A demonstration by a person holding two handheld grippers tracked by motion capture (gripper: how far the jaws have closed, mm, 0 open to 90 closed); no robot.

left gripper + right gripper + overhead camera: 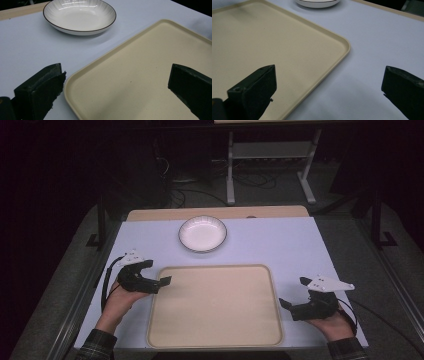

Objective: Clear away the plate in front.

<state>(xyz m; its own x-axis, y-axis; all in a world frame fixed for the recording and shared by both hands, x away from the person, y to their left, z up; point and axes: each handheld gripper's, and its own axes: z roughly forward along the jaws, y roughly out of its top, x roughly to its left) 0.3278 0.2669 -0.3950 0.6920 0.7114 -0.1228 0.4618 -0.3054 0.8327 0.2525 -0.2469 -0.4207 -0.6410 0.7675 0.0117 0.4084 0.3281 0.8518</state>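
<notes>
On the pale table [300, 245] in a dark room, both claws, left [159, 281] and right [292, 295], gape apart flanking a beige tray [215, 305].

You won't find anything to read here, no text, labels, brand marks or numbers. The beige tray [215, 307] is blank, the white bowl [202, 233] has just a thin dark rim line and faint ribbing, and the bench [280, 245] surface carries no print or signs.
</notes>
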